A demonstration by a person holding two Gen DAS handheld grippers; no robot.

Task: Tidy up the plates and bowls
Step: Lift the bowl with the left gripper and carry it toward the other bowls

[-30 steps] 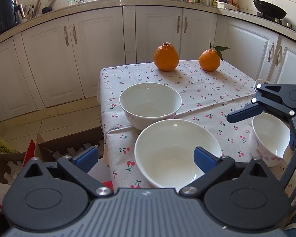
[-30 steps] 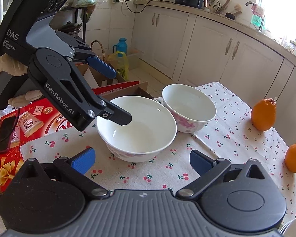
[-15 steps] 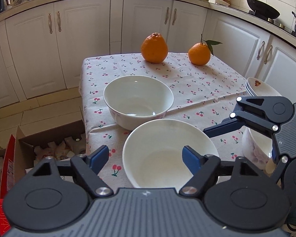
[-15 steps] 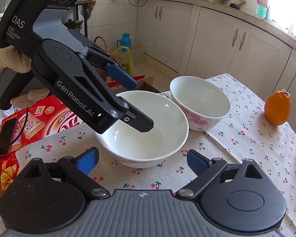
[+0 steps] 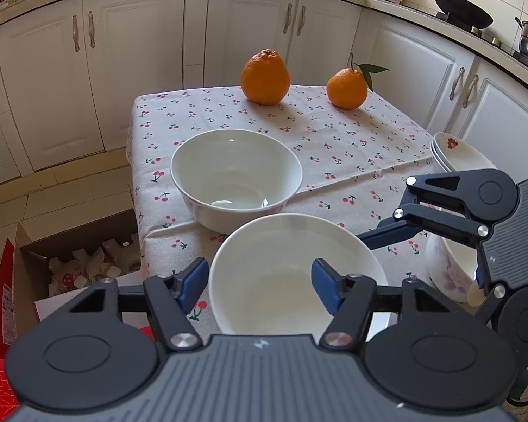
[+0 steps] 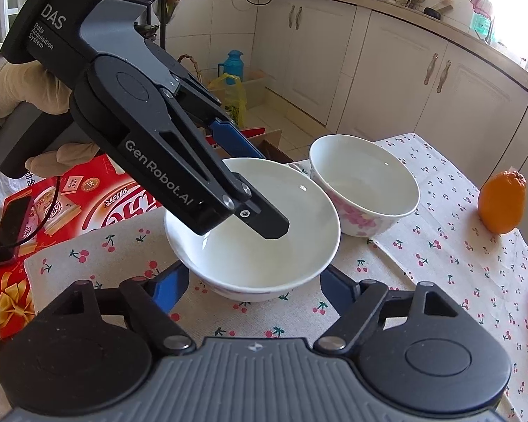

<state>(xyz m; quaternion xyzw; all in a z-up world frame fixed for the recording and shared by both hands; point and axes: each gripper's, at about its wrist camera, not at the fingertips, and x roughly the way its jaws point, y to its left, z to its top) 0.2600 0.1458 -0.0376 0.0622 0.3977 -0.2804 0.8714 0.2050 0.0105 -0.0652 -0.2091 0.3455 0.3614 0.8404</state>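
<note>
Little is sorted yet. The left gripper (image 5: 260,288) has just been narrowing astride the near rim of the wide bowl (image 5: 295,274) at the table's (image 5: 334,140) near edge, one finger inside, one outside; whether the pads bite yet is unclear. The right gripper (image 6: 255,286) has been narrowing too, still spread, nothing between its fingers. The plain bowl (image 5: 236,176) by the left edge and the floral bowl (image 5: 447,263) stand loose; a plate stack (image 5: 454,154) waits at the right edge.
</note>
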